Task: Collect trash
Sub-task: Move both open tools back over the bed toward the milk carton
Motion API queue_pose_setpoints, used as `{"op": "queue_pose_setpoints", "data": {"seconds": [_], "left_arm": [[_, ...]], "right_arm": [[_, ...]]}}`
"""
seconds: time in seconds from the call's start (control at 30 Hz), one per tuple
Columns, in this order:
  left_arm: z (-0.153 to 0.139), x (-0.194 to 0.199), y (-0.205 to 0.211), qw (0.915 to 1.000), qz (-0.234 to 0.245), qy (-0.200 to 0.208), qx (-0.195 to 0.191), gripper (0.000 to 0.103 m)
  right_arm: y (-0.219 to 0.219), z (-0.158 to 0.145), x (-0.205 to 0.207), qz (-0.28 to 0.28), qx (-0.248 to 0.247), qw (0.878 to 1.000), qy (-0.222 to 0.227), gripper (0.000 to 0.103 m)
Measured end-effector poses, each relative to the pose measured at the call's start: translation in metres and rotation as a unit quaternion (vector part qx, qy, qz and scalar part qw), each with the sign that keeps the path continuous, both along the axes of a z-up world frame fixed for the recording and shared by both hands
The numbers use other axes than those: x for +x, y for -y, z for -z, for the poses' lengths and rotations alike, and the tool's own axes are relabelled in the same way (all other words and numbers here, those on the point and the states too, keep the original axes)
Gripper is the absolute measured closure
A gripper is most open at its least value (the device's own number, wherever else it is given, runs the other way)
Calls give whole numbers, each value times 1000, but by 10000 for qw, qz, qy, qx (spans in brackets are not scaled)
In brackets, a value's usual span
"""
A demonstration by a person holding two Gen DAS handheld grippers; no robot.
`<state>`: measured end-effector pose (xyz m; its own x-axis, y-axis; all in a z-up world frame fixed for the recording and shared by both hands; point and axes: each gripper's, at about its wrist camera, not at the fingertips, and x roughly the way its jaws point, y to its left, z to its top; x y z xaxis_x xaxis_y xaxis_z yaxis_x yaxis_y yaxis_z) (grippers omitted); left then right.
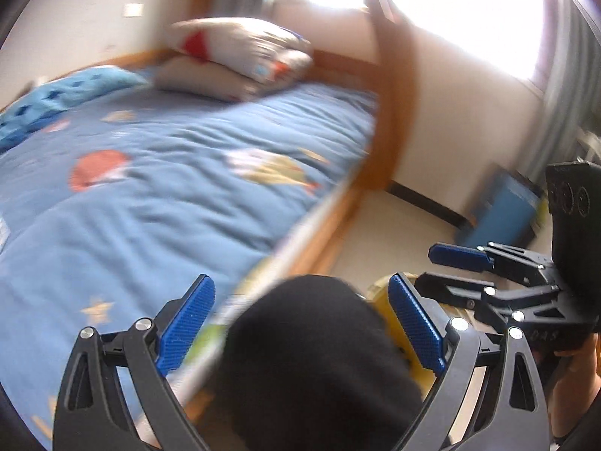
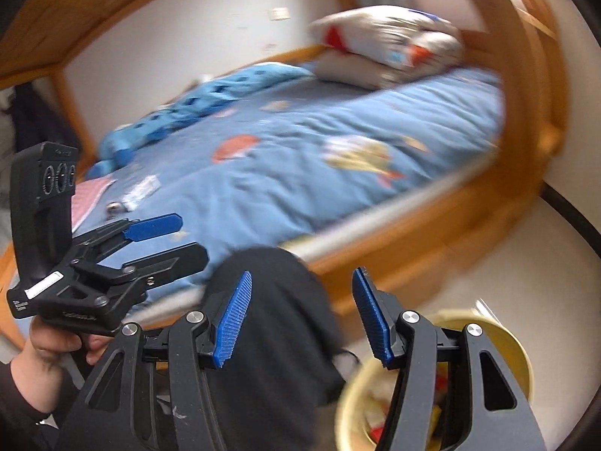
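Observation:
My left gripper (image 1: 300, 325) is open and empty beside the bed edge; it also shows in the right wrist view (image 2: 176, 238). My right gripper (image 2: 300, 317) is open and empty above the floor; it also shows in the left wrist view (image 1: 437, 267). A yellow bin (image 2: 514, 342) holding colourful trash stands on the floor under the right gripper; its rim shows in the left wrist view (image 1: 381, 293). On the blue bedspread (image 2: 293, 188) lie a white wrapper (image 2: 141, 189), a small silvery ball (image 2: 115, 207) and a pink sheet (image 2: 88, 197), at the far left. A black rounded shape (image 2: 278, 338) sits between both grippers' fingers, blurred.
The wooden bed frame (image 2: 443, 221) runs along the bedspread's edge, with a post (image 1: 390, 86) at its corner. Pillows (image 2: 387, 45) and a light blue blanket (image 2: 195, 107) lie at the head. A blue box (image 1: 503, 214) stands by the wall on the pale floor (image 1: 405, 233).

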<state>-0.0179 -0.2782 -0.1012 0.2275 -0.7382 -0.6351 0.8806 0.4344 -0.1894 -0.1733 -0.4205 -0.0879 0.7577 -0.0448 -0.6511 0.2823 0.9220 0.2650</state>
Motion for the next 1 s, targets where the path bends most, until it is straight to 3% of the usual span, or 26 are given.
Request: {"op": "queue_pose_setpoints", "data": {"seconds": [0.13, 0.33, 0.43, 0.7, 0.87, 1.0], "left_arm": [[-7, 35, -42, 9974, -713, 70, -69, 9], [-9, 81, -106, 9850, -1715, 174, -56, 9], [-11, 103, -136, 9761, -2157, 262, -52, 9], [-8, 166, -219, 9426, -3326, 291, -59, 8], [-1, 201, -266, 9235, -3832, 182, -55, 6], [4, 226, -289, 9131, -4074, 161, 36, 6]], "right_arm": [[-32, -6, 54, -676, -12, 9976, 134, 47], [-80, -8, 130, -1496, 7, 9884, 267, 47], [-106, -7, 163, -1825, 15, 9828, 280, 47], [-171, -1, 246, -2356, 33, 9715, 241, 47], [-201, 7, 290, -2468, 112, 9690, 102, 47], [-223, 13, 323, -2550, 174, 9668, 7, 47]]}}
